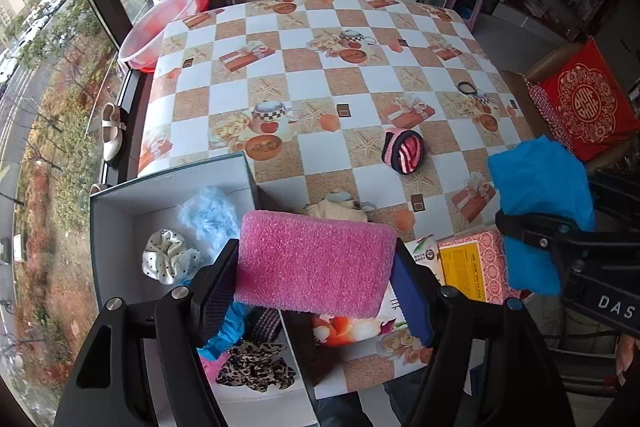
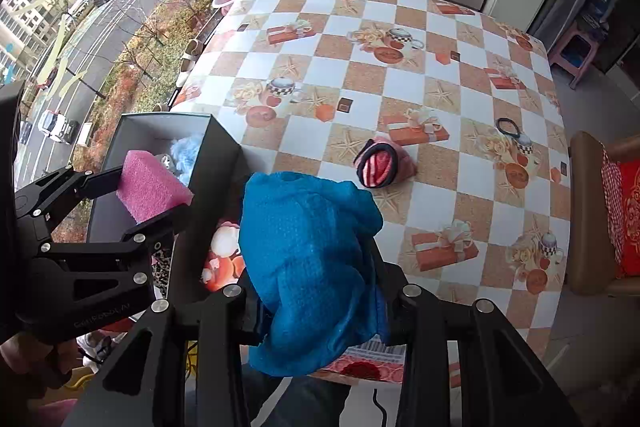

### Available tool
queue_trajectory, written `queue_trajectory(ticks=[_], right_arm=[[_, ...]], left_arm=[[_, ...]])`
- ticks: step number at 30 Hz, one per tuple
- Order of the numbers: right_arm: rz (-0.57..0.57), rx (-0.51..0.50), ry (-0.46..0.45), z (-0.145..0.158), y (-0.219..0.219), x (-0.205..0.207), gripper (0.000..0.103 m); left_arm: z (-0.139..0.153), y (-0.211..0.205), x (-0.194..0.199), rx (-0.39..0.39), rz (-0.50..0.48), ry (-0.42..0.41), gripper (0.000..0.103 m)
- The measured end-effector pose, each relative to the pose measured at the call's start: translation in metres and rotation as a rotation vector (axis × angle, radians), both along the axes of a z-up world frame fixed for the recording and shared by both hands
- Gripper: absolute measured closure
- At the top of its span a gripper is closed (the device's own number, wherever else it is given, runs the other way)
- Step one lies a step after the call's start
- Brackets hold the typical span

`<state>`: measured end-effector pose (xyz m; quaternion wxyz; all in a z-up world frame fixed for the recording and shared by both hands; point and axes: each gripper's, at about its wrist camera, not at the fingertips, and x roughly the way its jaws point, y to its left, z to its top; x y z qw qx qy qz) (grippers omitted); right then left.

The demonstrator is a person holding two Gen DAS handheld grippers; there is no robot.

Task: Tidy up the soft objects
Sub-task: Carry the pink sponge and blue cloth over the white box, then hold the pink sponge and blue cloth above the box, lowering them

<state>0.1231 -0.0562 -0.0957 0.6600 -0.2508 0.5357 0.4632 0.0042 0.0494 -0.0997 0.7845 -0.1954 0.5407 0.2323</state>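
Here two grippers work above one table with a checked cloth. The left gripper is clenched on one pink sponge, its pads pressing the sponge's two short ends; the sponge hangs in the air over the table's near edge, partly above the box. The right gripper grasps one blue cloth, bunched between its fingers and held clear of the table near the near edge, to the right of the sponge.

One open box sits at the near left corner of the table. Inside I count one pale blue fluffy piece by the far wall, one white dotted scrunchie just beside it, and closer to the near wall one blue scrunchie, one dark striped piece and one leopard scrunchie; a bit of pink shows under the last, too little to name.

On the table itself lie one rolled pink sock about the middle, one black hair tie toward the right edge, and one beige cloth near the near edge, just behind the sponge. One pink carton lies at the near edge between the two grippers.
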Motion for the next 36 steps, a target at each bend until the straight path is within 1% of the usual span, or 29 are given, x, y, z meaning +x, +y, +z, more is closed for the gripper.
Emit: queue_trajectory(ticks=[10,19,28,36], right_arm=[[0.096,-0.006,0.019,0.001,0.022,-0.059,0.063],[0.198,-0.011,0.012,0.001,0.051,-0.105,0.063],[0.298,-0.024,0.007,0.0,0.079,-0.142,0.063],[0.386,-0.045,0.012,-0.006,0.097,-0.172,0.063]], left_arm=[[0.0,0.021,-0.062,0.001,0.107,-0.006,0.028],[-0.006,0.037,-0.108,-0.009,0.197,0.003,0.028],[-0.015,0.053,-0.144,-0.019,0.284,0.012,0.028],[-0.026,0.057,-0.171,-0.041,0.356,0.026,0.028]])
